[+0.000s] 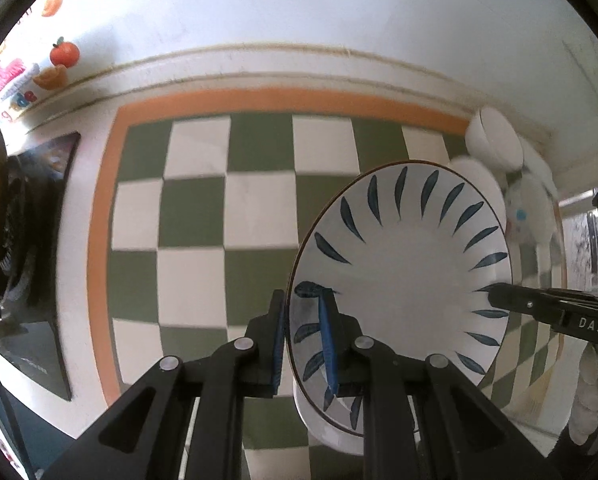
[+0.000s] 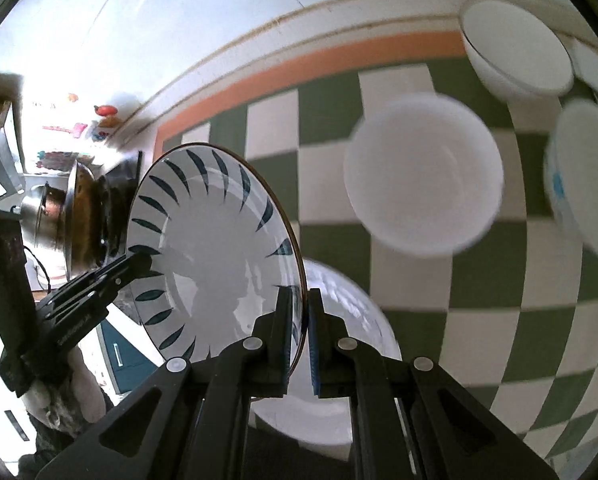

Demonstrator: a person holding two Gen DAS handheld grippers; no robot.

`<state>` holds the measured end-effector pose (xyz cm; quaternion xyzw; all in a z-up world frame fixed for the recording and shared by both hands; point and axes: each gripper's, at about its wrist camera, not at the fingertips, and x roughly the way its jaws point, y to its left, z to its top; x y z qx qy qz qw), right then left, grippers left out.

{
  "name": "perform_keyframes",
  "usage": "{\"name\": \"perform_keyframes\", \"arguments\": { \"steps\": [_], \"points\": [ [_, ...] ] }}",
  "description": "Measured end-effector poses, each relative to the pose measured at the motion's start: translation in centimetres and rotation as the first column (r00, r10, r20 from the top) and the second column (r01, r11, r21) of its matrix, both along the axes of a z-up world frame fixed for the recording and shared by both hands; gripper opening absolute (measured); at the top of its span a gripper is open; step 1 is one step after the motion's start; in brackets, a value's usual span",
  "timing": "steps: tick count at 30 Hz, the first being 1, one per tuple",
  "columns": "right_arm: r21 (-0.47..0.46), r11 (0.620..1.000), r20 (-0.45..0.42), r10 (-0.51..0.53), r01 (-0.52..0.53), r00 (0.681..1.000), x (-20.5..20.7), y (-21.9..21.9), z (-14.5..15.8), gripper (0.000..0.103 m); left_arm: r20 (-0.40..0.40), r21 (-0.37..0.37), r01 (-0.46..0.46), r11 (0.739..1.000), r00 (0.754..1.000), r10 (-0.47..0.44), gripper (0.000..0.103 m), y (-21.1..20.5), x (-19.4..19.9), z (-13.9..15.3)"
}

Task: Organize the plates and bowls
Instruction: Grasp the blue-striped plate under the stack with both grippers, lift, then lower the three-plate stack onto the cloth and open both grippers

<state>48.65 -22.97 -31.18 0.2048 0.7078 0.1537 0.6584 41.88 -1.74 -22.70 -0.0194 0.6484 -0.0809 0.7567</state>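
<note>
A: What do the two claws have hold of?

B: The same dish. The left gripper [image 1: 305,336] is pinched narrow on the rim of the leaf-pattern plate [image 1: 403,264], one blue pad [image 1: 327,344] lying on its inner face and the other behind the edge. In the left wrist view the plate fills the lower right of the frame, tilted steeply.

A: And the other one?

B: The right gripper [image 2: 299,332] is clamped on the opposite rim of that plate [image 2: 215,248], jaws nearly together with the thin edge between them. In the right wrist view the plate sits centre-left, standing almost on edge. The tip of the left gripper shows at its far rim, lower left of that frame.

A: What lies under it?

B: A green and white checkered cloth [image 1: 203,216] with an orange border. The plate is lifted off it.

A: Other dishes?

B: In the right wrist view, a white bowl [image 2: 423,176] at upper centre-right, blurred. A second white bowl [image 2: 515,48] is at the top right corner, and a bowl with blue print [image 2: 583,184] is at the right edge. A glass plate [image 2: 339,320] lies low in the frame, just behind the held one.
</note>
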Motion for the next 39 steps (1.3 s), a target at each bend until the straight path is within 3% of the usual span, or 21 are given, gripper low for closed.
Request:
{"name": "perform_keyframes", "arguments": {
  "steps": [9, 15, 28, 39],
  "points": [
    [-0.021, 1.0, -0.074, -0.021, 0.02, 0.997, -5.3, -1.7, -3.4, 0.009, -0.076, 0.006, 0.044, 0.999, 0.996, -0.043, 0.014, -2.0, -3.5, -3.0],
    [-0.022, 0.999, -0.108, -0.028, 0.026, 0.994, -6.7, -2.2, -5.4, 0.009, -0.104, 0.02, 0.059, 0.998, 0.993, -0.057, 0.014, -2.6, -4.4, -4.6],
    [-0.044, 0.999, -0.133, -0.009, 0.003, 0.991, -7.5, -1.7, -7.6, 0.009, -0.135, 0.051, 0.062, 0.997, 0.989, -0.055, 0.014, -3.3, -5.0, -6.7],
    [-0.078, 0.997, -0.117, -0.006, -0.003, 0.993, -7.6, -1.1, -7.3, 0.009, -0.136, 0.057, 0.047, 0.997, 0.99, -0.039, 0.016, -3.2, -5.1, -7.0]
  ]
}}
